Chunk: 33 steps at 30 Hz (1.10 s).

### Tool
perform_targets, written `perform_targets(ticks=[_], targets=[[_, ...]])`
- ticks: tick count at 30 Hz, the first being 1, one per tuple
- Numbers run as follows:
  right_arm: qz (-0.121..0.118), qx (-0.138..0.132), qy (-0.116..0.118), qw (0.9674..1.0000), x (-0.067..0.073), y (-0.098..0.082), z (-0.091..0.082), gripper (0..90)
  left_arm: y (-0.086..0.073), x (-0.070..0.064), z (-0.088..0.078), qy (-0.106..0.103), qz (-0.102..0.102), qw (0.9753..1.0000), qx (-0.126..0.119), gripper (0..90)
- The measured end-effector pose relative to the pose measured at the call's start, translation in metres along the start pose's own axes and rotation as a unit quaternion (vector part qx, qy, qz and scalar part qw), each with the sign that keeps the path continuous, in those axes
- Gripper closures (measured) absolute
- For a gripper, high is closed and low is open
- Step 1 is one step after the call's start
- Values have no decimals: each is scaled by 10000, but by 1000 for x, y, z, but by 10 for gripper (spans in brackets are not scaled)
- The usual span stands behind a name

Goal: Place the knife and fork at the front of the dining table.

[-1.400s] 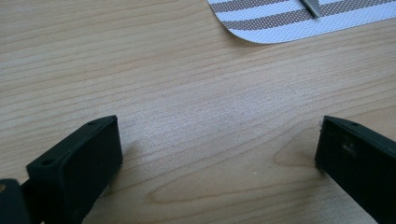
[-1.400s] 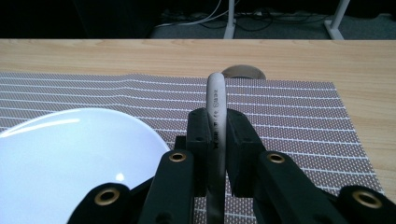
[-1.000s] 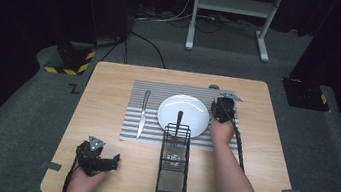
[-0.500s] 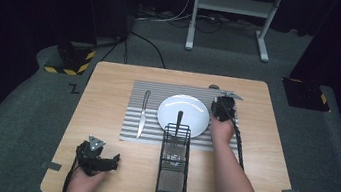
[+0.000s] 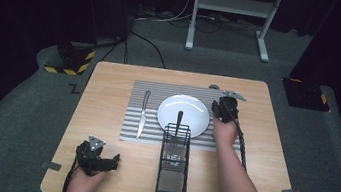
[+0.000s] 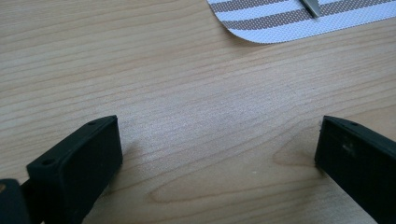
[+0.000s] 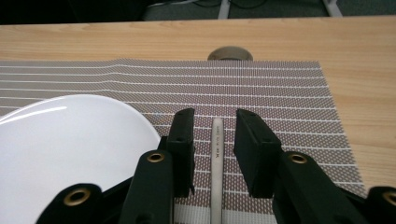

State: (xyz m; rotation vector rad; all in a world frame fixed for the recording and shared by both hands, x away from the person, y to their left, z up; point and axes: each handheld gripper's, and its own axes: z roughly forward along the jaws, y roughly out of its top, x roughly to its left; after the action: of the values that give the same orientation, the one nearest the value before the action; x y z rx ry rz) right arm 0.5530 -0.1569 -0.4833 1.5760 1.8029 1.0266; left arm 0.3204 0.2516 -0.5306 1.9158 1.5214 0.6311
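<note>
My right gripper [image 7: 215, 135] points down at the striped placemat [image 7: 261, 84], just right of the white plate [image 7: 60, 140]. A slim silver utensil handle [image 7: 217, 154] lies flat on the mat between its jaws. The jaws have just been opening, and a gap shows on both sides of the handle. In the high view the right gripper [image 5: 224, 108] sits at the plate's [image 5: 183, 113] right edge. My left gripper [image 6: 217, 149] rests wide open on bare wood at the table's front left [image 5: 110, 160], with nothing between its jaws.
A knife [image 5: 143, 115] lies on the placemat [image 5: 153, 93] left of the plate. A black wire caddy [image 5: 172, 177] stands in front of the plate with a utensil [image 5: 179, 120] upright in it. A round cable hole [image 7: 229, 53] lies beyond the mat.
</note>
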Motion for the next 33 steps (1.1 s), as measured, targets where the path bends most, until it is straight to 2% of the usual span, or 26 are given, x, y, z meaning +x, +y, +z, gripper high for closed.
perform_targets(ticks=[9, 14, 24, 33], targets=[[-322, -493, 122, 9982, -4, -15, -37, 644, 0, 0, 0, 19, 5, 10000, 0, 9], [-383, -727, 170, 9965, -8, -25, -57, 613, 0, 0, 0, 22, 6, 10000, -2, 8], [-547, -1195, 393, 9905, -6, -49, -103, 584, 0, -1, 0, 32, -7, 10000, 0, 9], [-645, -1582, 558, 9837, 4, -60, -150, 572, 0, -1, 0, 30, -7, 10000, -4, 8]])
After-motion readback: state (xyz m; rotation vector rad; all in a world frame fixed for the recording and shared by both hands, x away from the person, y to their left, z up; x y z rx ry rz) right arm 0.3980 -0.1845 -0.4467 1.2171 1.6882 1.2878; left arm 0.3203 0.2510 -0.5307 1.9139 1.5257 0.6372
